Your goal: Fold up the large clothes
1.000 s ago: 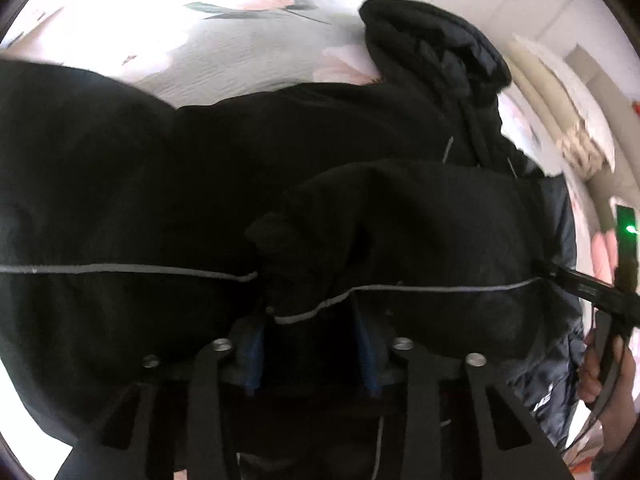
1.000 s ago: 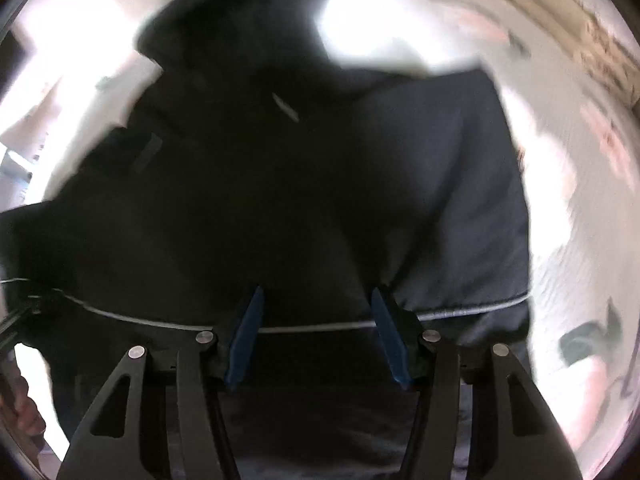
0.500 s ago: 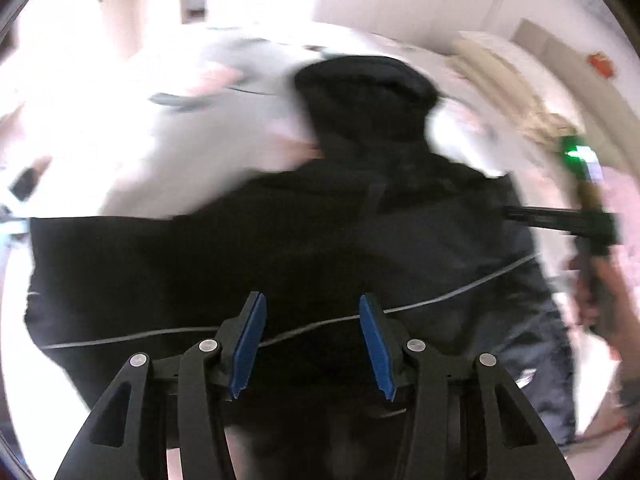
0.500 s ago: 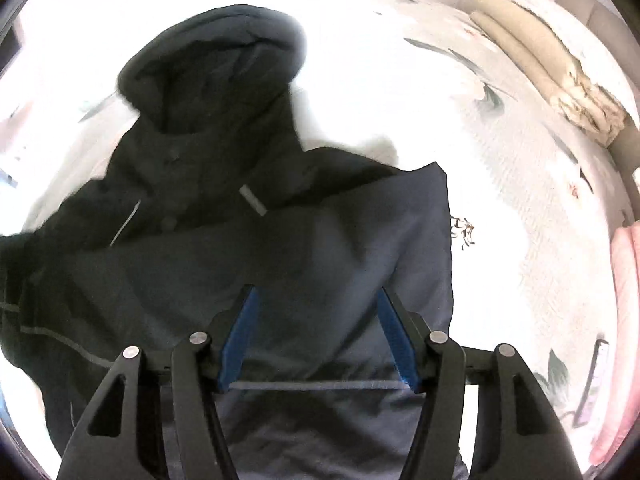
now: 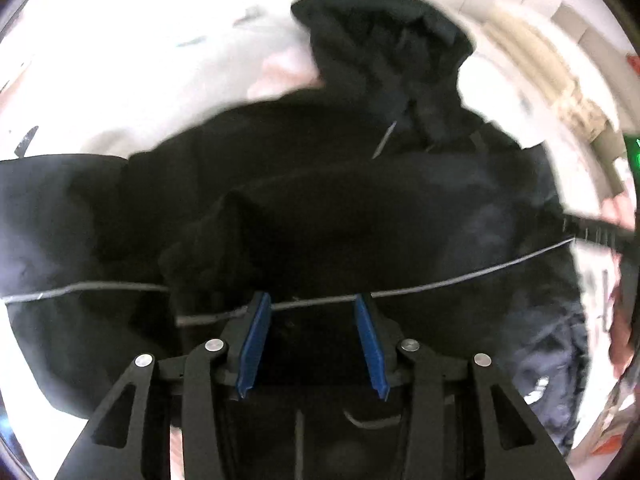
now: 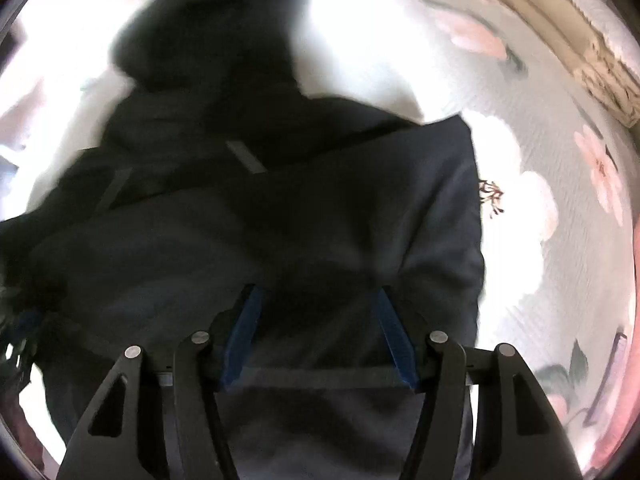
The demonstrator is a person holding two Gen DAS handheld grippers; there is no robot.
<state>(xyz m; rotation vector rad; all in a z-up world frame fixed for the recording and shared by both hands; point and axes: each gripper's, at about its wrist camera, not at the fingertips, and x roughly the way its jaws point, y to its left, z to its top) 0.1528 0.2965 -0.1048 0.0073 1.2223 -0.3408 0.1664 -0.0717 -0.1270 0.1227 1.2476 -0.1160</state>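
1. Now a black hooded jacket (image 5: 340, 208) lies spread on a bed covered by a floral bedspread (image 6: 532, 184), its hood (image 6: 212, 28) at the far end.
2. Over the jacket's lower part, the left gripper (image 5: 310, 340) has its blue pads apart and closing; whether cloth is pressed between them cannot be told.
3. Beside it, the right gripper (image 6: 318, 336) stands spread over the dark cloth, pinching nothing visible.
4. At the left view's right edge, a hand (image 5: 618, 208) holds the other tool.
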